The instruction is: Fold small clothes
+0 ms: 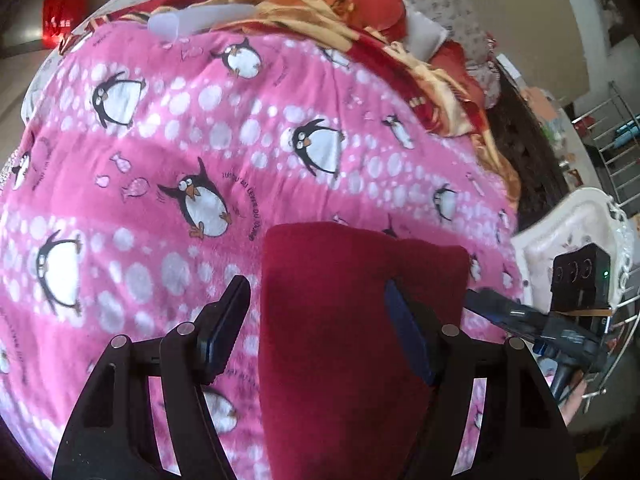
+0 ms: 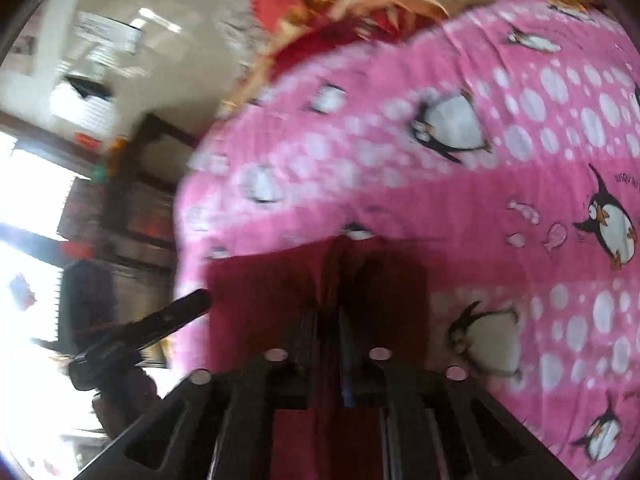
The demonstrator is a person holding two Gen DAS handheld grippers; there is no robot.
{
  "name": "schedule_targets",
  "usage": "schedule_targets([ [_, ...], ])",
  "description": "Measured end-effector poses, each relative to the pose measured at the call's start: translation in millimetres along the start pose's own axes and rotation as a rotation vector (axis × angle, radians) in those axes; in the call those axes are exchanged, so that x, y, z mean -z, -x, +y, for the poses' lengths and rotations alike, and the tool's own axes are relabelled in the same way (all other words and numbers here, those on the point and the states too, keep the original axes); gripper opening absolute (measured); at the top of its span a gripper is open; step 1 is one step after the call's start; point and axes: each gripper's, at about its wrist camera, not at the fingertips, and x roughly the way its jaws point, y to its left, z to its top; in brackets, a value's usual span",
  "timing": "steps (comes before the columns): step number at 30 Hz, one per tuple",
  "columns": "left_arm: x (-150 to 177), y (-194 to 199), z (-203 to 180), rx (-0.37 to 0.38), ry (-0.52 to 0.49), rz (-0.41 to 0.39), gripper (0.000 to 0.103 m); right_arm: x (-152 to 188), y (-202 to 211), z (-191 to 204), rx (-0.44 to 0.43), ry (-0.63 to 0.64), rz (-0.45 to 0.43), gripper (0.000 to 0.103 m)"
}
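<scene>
A: So why was the dark red garment (image 1: 352, 320) lying flat on the pink penguin blanket (image 1: 160, 160)?

B: Probably because the blanket gave a broad, soft bed to fold on; the heap of red and gold cloth (image 1: 320, 4) sat well apart at its far end.

A: And the left gripper (image 1: 320, 320)?

B: Its jaws stood wide, one finger on bare blanket and the other against the garment's surface, gripping nothing. I judged it was placed to straddle an edge.

A: The right gripper (image 2: 328, 280)?

B: Nearly closed, with a bunched ridge of the red fabric caught between its fingers (image 2: 308, 320), likely pinched so the cloth could be lifted over, though blur made that view uncertain
</scene>
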Motion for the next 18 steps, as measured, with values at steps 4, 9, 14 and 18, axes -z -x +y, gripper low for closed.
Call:
schedule_targets([
  [4,-5.0,0.2,11.7,-0.010,0.027,0.017,0.070,13.4,27.0,-4.3,-0.032,-0.005,-0.089,0.100],
  [9,-15.7,-28.8,29.5,0.053,0.114,0.071,0.071,1.9,-4.7,-32.3,-0.034,-0.112,0.012,0.100],
  [14,-18.7,-47.1,38.6,0.141,0.207,0.104,0.061,-6.5,-41.3,-68.1,-0.119,-0.272,0.096,0.049],
  [18,-18.3,-41.7,23.1,0.124,0.148,0.062,0.048,-1.2,-30.4,-68.8,-0.120,-0.260,0.066,0.038],
])
